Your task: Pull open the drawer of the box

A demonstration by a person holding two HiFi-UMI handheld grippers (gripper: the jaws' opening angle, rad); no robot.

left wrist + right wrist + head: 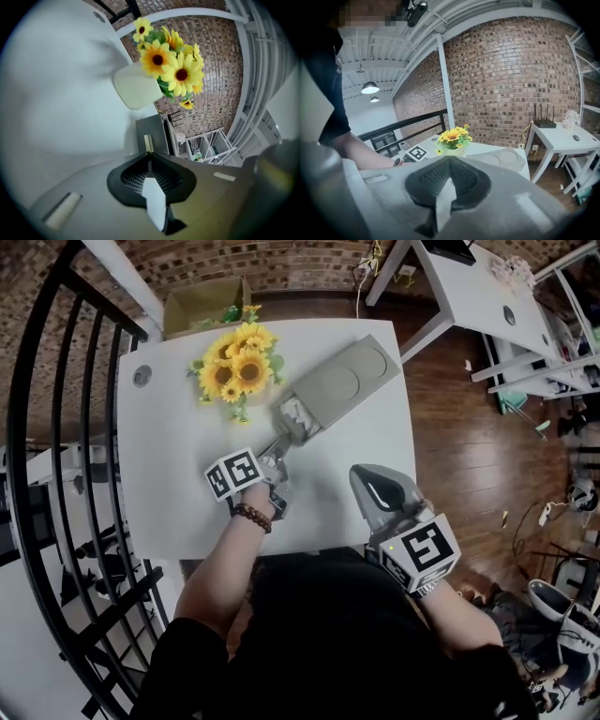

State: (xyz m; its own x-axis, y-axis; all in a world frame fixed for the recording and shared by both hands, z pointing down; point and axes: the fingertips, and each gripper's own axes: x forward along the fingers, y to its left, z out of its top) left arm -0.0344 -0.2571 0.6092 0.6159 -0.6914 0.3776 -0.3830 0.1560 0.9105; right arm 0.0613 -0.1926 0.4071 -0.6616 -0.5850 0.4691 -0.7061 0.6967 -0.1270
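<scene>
The box point(349, 379) lies flat on the white table point(169, 456), toward 1 o'clock from the table's middle, with two round marks on its grey top. Its drawer point(294, 418) is at the end that faces 7 o'clock. That end looks drawn a little way out, with something pale showing inside, though from the head view I cannot be sure how far.

The left gripper point(277, 444) reaches in from 7 o'clock to meet the drawer front. In the left gripper view its jaws point(149, 151) stand pinched narrow on a thin cream pull tab point(148, 142), which pokes out just past the tips against the grey drawer face point(153, 127).

The sunflowers point(239, 367) stand in a pale vase point(136, 86) at 10 o'clock from the drawer, close beside the box but not touching the gripper.

The right gripper point(360, 474) hangs over the table's near edge at 5 o'clock, well apart from the box. Its jaws point(449, 159) are pressed together with nothing between them, and point across the table toward the flowers.
</scene>
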